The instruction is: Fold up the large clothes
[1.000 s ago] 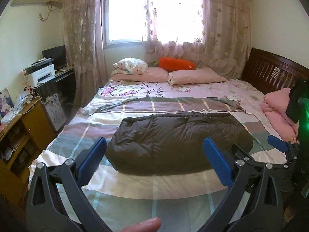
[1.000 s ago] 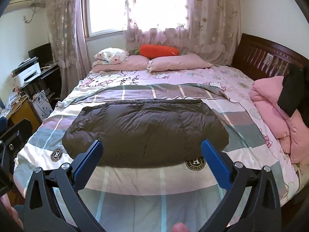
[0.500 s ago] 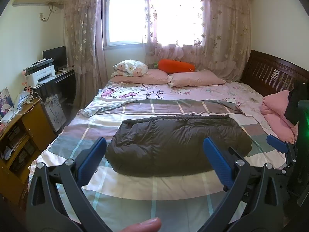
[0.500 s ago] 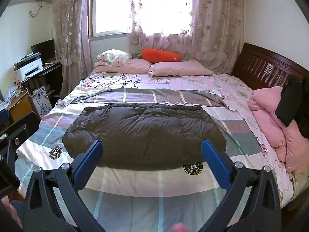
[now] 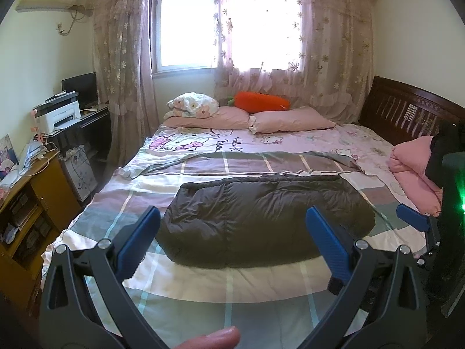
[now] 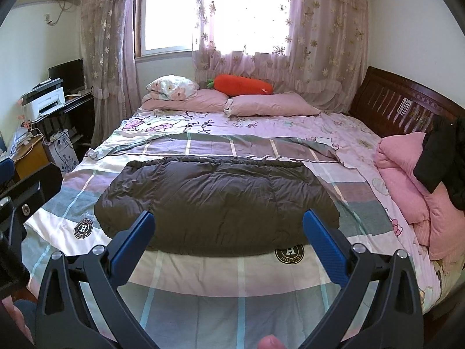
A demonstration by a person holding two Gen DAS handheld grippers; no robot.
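Note:
A dark grey padded jacket (image 5: 261, 218) lies folded into a wide flat rectangle across the middle of the checked quilt (image 5: 232, 285); the right wrist view shows the same jacket (image 6: 218, 200). My left gripper (image 5: 232, 238) hovers open above the bed's near edge, well short of the jacket, nothing between its blue pads. My right gripper (image 6: 229, 238) is likewise open and empty, held back from the jacket. The right gripper's blue tip (image 5: 412, 221) shows at the right of the left wrist view.
Pink pillows (image 6: 273, 104), a floral pillow (image 6: 171, 87) and an orange carrot cushion (image 6: 244, 84) lie at the window side. A pink folded blanket (image 6: 412, 180) with a black garment (image 6: 444, 160) sits by the wooden headboard (image 6: 401, 107). A desk with a printer (image 5: 58, 113) and a wooden cabinet (image 5: 29, 203) stand left.
Both grippers have risen and tilted up a little, so the jacket and bed sit slightly lower in view. Nothing was grasped; the jacket has not moved.

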